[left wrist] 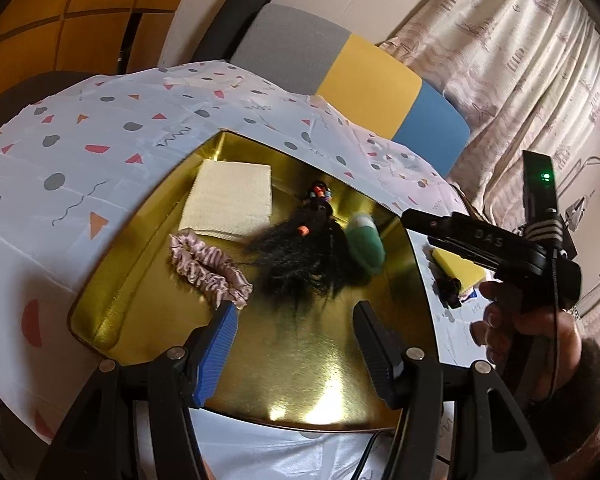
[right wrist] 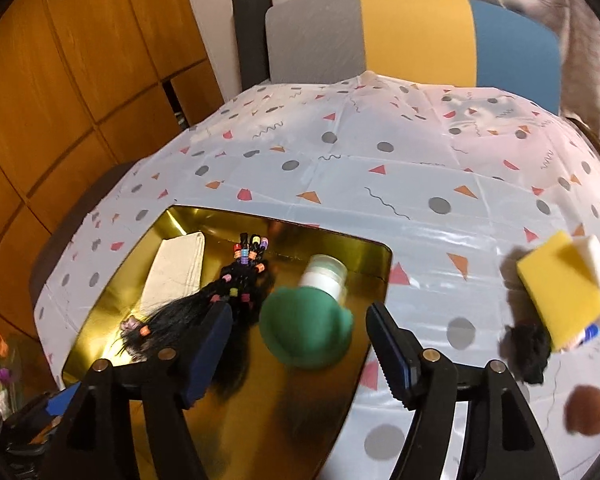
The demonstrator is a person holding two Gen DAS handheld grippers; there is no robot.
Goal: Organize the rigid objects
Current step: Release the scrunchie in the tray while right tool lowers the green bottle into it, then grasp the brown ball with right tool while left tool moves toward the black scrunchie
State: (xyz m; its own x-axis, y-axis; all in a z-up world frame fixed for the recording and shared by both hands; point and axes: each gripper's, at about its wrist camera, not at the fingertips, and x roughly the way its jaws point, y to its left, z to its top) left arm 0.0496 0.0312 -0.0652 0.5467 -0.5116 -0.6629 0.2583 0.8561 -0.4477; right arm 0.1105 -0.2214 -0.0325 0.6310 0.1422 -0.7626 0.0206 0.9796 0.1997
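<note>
A gold tray (left wrist: 148, 312) (right wrist: 300, 412) lies on the patterned tablecloth. In it are a folded cream cloth (left wrist: 228, 200) (right wrist: 176, 268), a pink scrunchie (left wrist: 204, 268), a black braided hairpiece with coloured beads (left wrist: 304, 256) (right wrist: 236, 284) and a green-topped white bottle (left wrist: 366, 246) (right wrist: 308, 328), which lies on its side and looks blurred. My left gripper (left wrist: 296, 312) hovers open over the tray's near part, its blue pad beside the scrunchie. My right gripper (right wrist: 300, 308) is open. The bottle's green end sits between its fingers with a gap on both sides.
Right of the tray lie a yellow sponge (right wrist: 560, 296) (left wrist: 458, 266), a white sponge (right wrist: 596, 272), a black fluffy tuft (right wrist: 526, 348) and a brown pom-pom (right wrist: 588, 410). A grey, yellow and blue chair back (right wrist: 412, 32) stands behind the table. Wooden cabinets (right wrist: 60, 100) are at left.
</note>
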